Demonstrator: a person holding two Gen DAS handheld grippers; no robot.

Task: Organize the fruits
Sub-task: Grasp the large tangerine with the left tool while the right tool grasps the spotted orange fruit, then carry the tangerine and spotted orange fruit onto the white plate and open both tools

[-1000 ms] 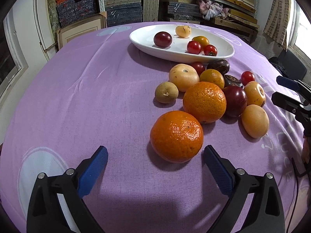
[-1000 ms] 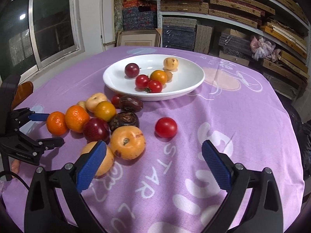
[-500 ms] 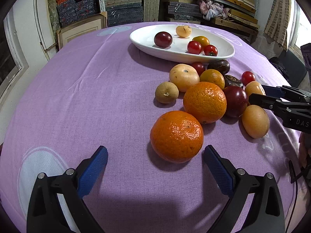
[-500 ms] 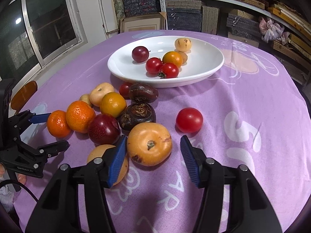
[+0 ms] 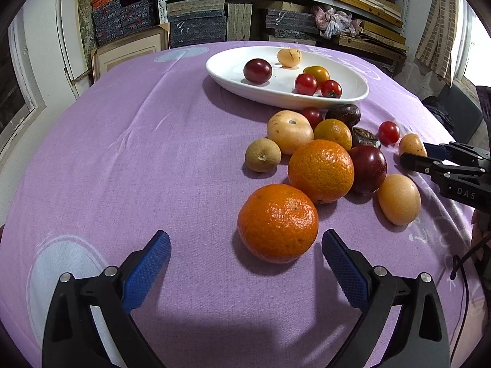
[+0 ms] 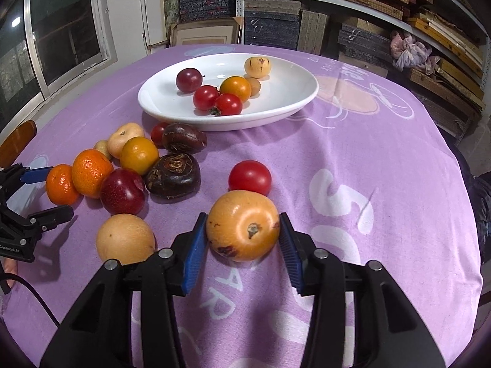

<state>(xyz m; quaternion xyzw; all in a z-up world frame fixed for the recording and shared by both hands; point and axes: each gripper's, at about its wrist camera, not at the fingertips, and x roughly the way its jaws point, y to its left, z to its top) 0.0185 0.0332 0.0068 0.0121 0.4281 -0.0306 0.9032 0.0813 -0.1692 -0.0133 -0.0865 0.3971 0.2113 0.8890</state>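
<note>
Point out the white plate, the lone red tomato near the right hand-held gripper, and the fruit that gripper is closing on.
white plate point(image 6: 294, 70): right wrist view, bare inner wall.
red tomato point(image 6: 250, 177): right wrist view, its middle.
yellow-orange fruit point(image 6: 242, 225): right wrist view, near its stem.

Your left wrist camera looks forward and down along the left gripper point(image 5: 245, 260) from low over the purple tablecloth point(image 5: 138, 153), facing the white plate point(image 5: 227, 70) and the shelves behind, with the nearest orange point(image 5: 277, 222) close in front. Your right wrist camera sits just as low behind the right gripper point(image 6: 242, 239), angled down toward the same plate point(image 6: 153, 98) from the other side of the fruit pile. Both views share the plate, the pile and the shelves, and each catches the other gripper at its edge.
</note>
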